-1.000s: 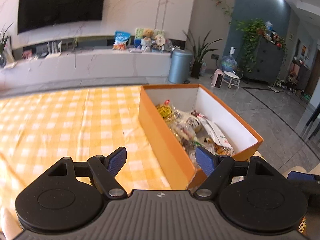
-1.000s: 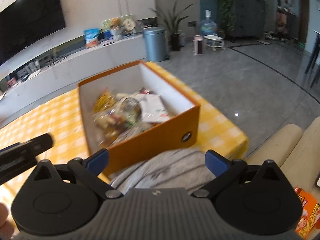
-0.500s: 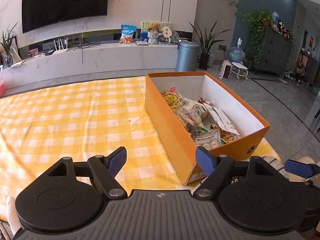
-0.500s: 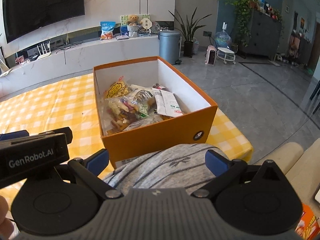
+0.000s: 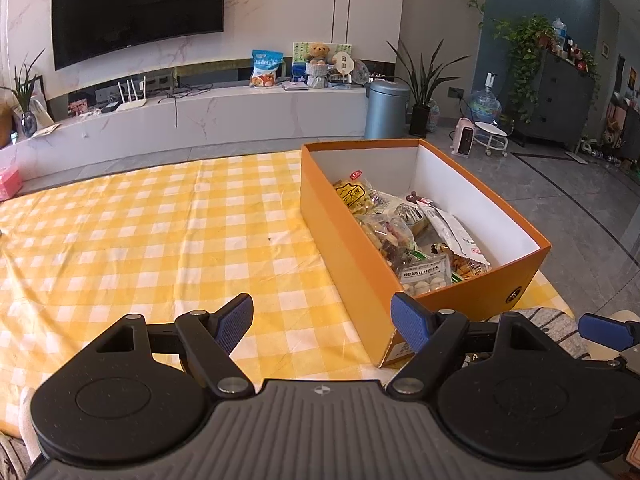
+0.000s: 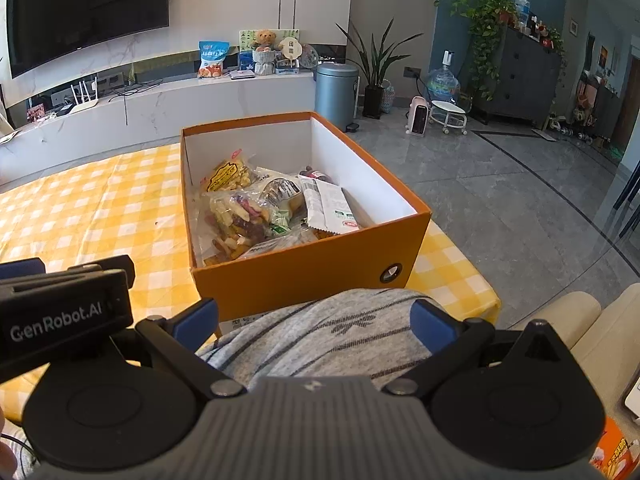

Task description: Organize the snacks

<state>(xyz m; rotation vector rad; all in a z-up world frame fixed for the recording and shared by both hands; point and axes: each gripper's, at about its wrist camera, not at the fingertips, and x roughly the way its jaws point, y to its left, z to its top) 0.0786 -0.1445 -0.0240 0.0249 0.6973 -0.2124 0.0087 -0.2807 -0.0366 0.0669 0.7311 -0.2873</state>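
Steadied now after the earlier blur, the orange box (image 6: 304, 268) of snacks (image 6: 256, 208) sits at the worktop's (image 5: 160, 240) near right corner, long axis running away; right tool (image 6: 314, 322), wide and empty, is directly before it, left tool (image 5: 322, 320) equally wide, box to its right.

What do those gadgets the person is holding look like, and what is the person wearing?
Each hand-held gripper, left and right, has a ribbed grey body, two round black discs, black linkage arms with silver pivots, and blue ribbed pads. The left one's side reads "GenRobot.AI" in pale letters. The person wears grey knitted clothing with dark stripes.
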